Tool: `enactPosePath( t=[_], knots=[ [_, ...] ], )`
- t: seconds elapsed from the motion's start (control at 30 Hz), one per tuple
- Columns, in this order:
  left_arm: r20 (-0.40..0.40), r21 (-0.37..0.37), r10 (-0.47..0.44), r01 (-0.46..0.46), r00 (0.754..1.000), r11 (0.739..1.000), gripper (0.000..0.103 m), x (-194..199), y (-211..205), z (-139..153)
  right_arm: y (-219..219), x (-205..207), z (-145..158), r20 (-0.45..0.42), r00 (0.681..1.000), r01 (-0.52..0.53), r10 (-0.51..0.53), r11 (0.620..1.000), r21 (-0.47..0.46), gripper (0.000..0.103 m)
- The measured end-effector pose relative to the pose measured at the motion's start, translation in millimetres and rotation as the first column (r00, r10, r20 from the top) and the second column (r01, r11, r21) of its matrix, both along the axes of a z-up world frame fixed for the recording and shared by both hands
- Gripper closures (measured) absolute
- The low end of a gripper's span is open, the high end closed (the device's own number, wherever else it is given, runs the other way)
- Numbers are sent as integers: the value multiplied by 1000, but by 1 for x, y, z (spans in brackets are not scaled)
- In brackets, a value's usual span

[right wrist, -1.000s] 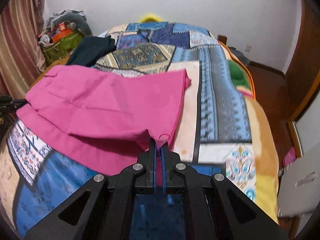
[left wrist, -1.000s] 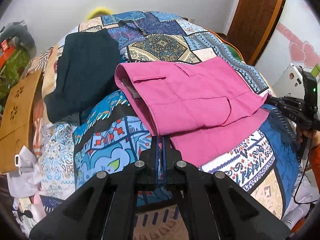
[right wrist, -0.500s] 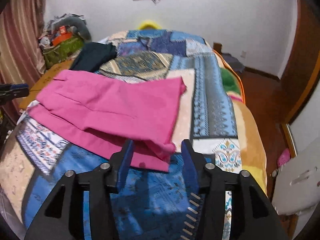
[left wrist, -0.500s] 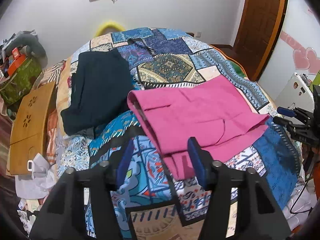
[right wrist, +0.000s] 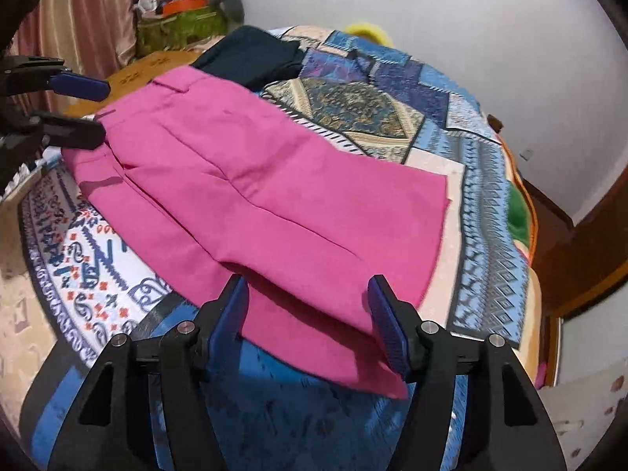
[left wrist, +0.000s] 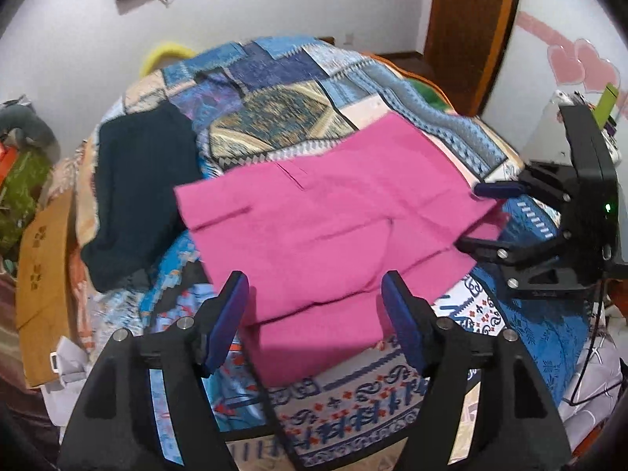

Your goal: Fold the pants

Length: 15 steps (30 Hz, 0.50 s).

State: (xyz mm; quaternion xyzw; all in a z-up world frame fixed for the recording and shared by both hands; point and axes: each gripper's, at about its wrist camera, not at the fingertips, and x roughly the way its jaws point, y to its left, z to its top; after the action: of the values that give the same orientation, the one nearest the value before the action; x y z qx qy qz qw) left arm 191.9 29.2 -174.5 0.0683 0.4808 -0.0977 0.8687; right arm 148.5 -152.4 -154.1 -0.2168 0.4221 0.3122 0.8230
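Pink pants (left wrist: 333, 227) (right wrist: 274, 180) lie folded in layers on the patchwork quilt (left wrist: 274, 117) (right wrist: 373, 110). My left gripper (left wrist: 314, 290) hovers over their near edge at the waistband end, jaws opening, its pads apart from the cloth. My right gripper (right wrist: 308, 290) hangs over the hem end, jaws also opening, gripping nothing. Each gripper shows in the other's view: the right gripper (left wrist: 481, 216) at the right edge of the pants, the left gripper (right wrist: 98, 112) at their left edge.
A dark folded garment (left wrist: 137, 188) (right wrist: 251, 55) lies on the quilt beyond the pants. A wooden board (left wrist: 43, 274) leans by the bed's left side, near a green bag (right wrist: 176, 27). A brown door (left wrist: 467, 19) stands at the back right.
Both grippers were shut on the pink fabric's near edge a second ago. They have since let go, opened wide and drawn back, and the pants now lie loose on the quilt.
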Motion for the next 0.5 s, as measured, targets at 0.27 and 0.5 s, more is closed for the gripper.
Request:
enactPosePath(
  t=[0.27,0.5],
  knots=[
    [-27,39,-63,64,998,997,33,8,-20,-16,12,10,2,-20,1000,-22,24,995,96,90],
    [-31,69,-104,106,994,992,53,17,-31,-19,10,11,21,4,1000,-7,6,976,218,98]
  ],
)
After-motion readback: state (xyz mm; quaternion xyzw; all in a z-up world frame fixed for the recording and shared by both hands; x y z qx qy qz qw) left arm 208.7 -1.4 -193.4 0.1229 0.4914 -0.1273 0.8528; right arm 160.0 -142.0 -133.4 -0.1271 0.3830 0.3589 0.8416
